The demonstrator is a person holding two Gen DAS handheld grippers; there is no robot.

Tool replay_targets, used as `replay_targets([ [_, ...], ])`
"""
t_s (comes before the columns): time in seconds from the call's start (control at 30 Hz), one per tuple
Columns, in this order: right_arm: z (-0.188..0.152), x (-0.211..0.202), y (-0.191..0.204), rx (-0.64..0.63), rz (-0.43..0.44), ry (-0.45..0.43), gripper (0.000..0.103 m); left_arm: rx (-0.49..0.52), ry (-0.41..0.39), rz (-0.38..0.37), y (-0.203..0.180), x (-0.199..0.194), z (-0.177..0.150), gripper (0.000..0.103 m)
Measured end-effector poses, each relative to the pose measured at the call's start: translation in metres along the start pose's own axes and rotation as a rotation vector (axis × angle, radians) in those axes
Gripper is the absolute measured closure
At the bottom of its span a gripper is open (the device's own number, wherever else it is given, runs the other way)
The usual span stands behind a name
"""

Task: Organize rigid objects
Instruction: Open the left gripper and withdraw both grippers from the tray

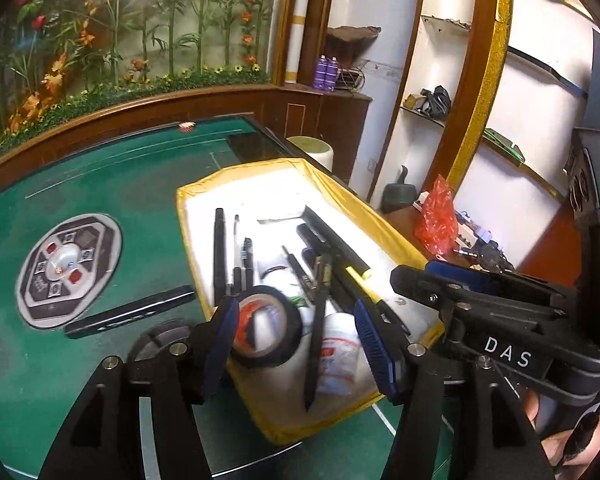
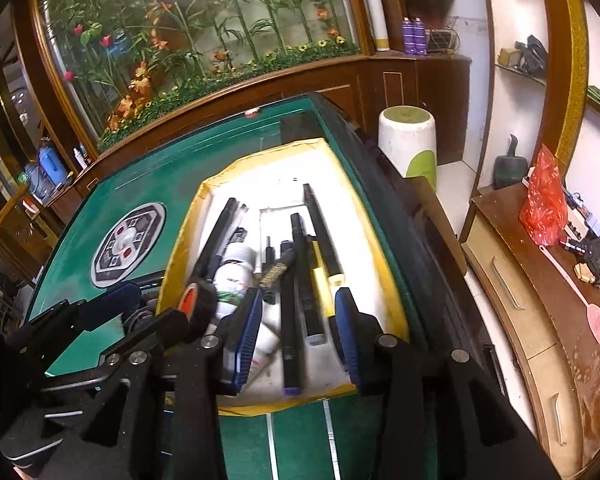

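Note:
A white tray with a yellow rim [image 1: 184, 208] [image 2: 180, 264] lies on the green table and holds several black pens and rods [image 1: 219, 252] [image 2: 292, 312], a yellow-barrelled pen [image 2: 320, 276], a white bottle [image 1: 340, 352] [image 2: 236, 272] and a roll of black tape [image 1: 266, 326] [image 2: 198, 300]. My left gripper [image 1: 300, 344] hovers open over the tray's near end. The tape sits close by its left pad, and the right pad is apart from everything. My right gripper [image 2: 296, 334] is open above the black rods, which lie loose between its fingers.
A long black object [image 1: 132, 312] lies on the green felt left of the tray, near the round control panel [image 1: 68, 268] [image 2: 128, 244]. A white stool [image 2: 408, 140] stands beyond the table's right edge. A wooden cabinet with a red bag [image 2: 544, 196] is at the right.

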State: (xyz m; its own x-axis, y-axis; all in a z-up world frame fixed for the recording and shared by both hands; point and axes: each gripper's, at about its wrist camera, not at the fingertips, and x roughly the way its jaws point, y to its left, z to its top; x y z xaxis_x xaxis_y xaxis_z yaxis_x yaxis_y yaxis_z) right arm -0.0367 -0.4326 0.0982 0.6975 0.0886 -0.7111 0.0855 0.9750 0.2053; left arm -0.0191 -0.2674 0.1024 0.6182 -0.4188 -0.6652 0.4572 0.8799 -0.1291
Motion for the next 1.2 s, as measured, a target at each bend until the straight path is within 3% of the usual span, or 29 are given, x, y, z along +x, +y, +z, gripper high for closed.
replay_targets([
  [0.4, -0.001, 0.001, 0.045, -0.077, 0.022, 0.003, 0.053, -0.033, -0.033, 0.053, 0.046, -0.021, -0.009, 0.034],
  [0.67, -0.003, 0.004, 0.062, -0.103, 0.035, 0.014, 0.052, -0.037, -0.024, 0.098, 0.074, -0.024, -0.010, 0.034],
  [0.8, -0.006, 0.000, 0.061, -0.108, 0.044, 0.012, 0.052, -0.018, 0.012, 0.110, 0.103, -0.023, -0.004, 0.026],
  [1.0, -0.011, -0.001, 0.060, -0.099, 0.075, 0.007, 0.047, -0.012, 0.085, 0.143, 0.155, -0.010, 0.005, 0.026],
  [1.2, -0.016, -0.001, 0.060, -0.107, 0.122, 0.018, 0.047, 0.127, 0.169, 0.168, 0.145, 0.026, 0.003, 0.026],
])
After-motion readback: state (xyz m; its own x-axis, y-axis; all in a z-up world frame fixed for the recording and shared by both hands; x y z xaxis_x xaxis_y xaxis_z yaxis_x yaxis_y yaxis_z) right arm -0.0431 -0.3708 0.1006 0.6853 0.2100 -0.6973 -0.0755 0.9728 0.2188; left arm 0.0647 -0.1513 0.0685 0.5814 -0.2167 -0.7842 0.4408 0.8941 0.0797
